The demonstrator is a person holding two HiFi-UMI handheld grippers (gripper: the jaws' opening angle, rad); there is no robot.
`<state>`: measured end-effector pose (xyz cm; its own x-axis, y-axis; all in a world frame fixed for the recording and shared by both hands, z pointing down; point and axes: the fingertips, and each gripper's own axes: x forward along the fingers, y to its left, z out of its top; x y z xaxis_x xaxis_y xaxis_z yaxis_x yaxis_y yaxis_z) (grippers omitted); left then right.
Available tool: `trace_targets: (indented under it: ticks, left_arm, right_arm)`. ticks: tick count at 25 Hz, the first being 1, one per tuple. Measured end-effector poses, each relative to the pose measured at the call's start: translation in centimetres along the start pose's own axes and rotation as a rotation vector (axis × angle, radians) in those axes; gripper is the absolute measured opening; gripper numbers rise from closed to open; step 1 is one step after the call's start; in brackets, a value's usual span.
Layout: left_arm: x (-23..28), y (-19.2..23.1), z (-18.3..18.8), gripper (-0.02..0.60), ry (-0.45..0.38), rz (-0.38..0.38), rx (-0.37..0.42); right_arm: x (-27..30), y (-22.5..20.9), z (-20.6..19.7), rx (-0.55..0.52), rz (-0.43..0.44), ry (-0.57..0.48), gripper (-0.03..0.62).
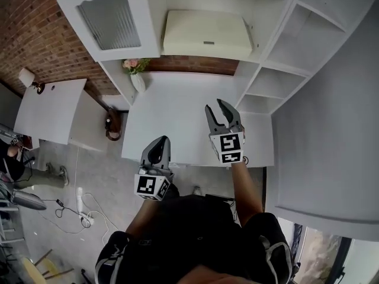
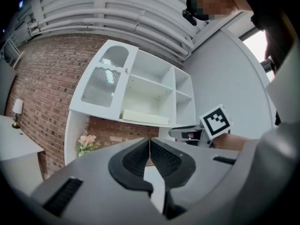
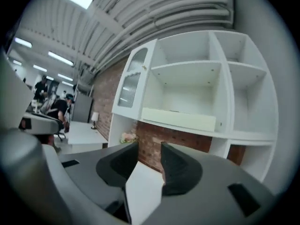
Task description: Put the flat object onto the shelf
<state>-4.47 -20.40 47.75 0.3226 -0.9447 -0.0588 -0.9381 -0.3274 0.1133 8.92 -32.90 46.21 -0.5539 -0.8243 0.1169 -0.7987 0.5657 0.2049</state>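
Flat object (image 1: 207,34), pale cream rectangular slab with rounded corners, lying flat on a shelf of the white cabinet (image 1: 278,37), left gripper (image 1: 164,139) pinched together, empty, right gripper (image 1: 216,108) partly spread, holding nothing

My head camera is looking steeply down at the white table (image 1: 177,117); those on my left gripper (image 1: 161,141) and right gripper (image 1: 214,105) are both facing the far shelf unit (image 1: 273,40).
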Motion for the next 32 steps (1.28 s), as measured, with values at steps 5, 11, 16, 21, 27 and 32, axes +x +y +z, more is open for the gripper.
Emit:
trace_targets:
  ticks: [5,11,16,21,27,32]
  left_arm:
    - [-1.6,-3.0,-0.2,0.015,0.007,0.034,-0.001]
    - [-2.8,-6.1,0.8,0.015,-0.004,0.015,0.025]
    - [-3.3,-7.0,0.8,0.015,-0.013,-0.005,0.032]
    - [-3.7,-7.2,0.8,0.015,-0.014,-0.019,0.028]
    - [-4.2,-6.5,1.0,0.015,-0.021,-0.038,0.024]
    - [-4.5,-5.7,1.1,0.015,-0.027,-0.040,0.017]
  right_arm:
    - [-6.2,1.7,-2.3,0.241,0.029,-0.048,0.089]
    - [-11.2,5.0,-3.7,0.343,0.051,-0.042,0.067]
    - [-13.1,6.2,-4.5,0.375,0.044,-0.028,0.057]
    - [-14.3,7.1,-4.7,0.386,0.042,-0.019,0.049]
    - [-14.6,8.7,-4.0,0.371,0.049,-0.018,0.047]
    - [-14.4,9.3,-3.4,0.355,0.042,-0.021,0.029]
